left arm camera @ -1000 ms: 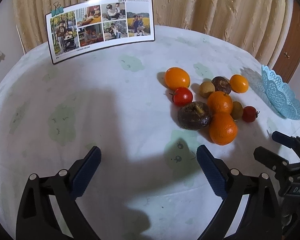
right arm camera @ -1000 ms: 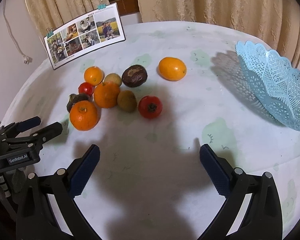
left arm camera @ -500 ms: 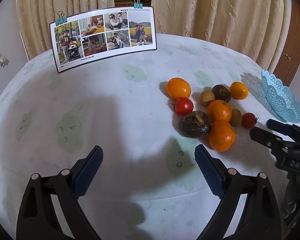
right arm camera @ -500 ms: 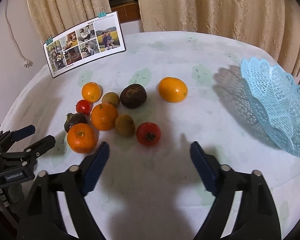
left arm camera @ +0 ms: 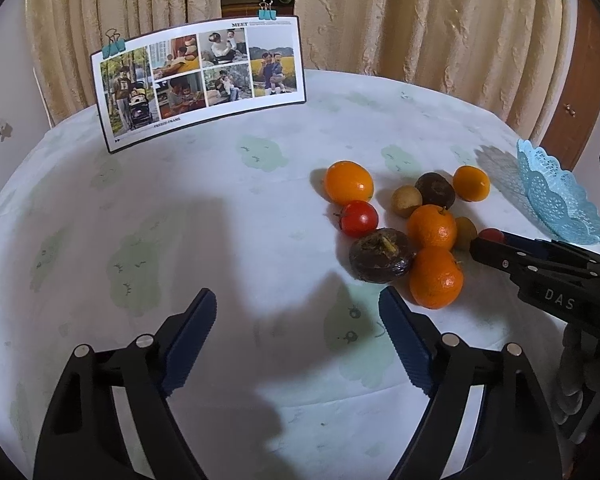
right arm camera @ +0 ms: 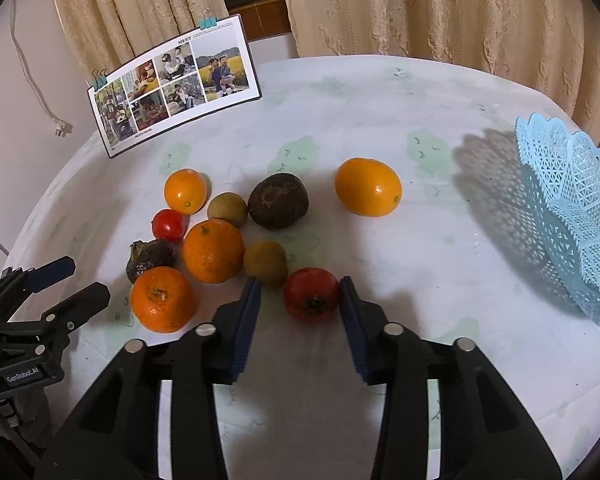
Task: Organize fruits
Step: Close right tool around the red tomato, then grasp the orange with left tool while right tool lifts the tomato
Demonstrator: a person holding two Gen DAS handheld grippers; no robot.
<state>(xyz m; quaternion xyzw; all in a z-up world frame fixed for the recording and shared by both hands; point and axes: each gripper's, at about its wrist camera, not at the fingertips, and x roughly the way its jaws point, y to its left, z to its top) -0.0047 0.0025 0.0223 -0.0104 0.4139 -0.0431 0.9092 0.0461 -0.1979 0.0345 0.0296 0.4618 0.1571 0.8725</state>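
Fruits (right arm camera: 212, 250) beside left gripper (right arm camera: 66, 280) labelled "GenRobot.AI"; photo card (left arm camera: 200, 84) reads "MEET".

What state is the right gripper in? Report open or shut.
Open. The right gripper brackets the red tomato; a gap shows beside its left finger, while contact at the other finger cannot be told.

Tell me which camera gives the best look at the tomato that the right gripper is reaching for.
The right wrist view. There the tomato sits whole and close between the open fingers of the right gripper. In the left wrist view the same tomato is only a red sliver, mostly hidden behind the right gripper.
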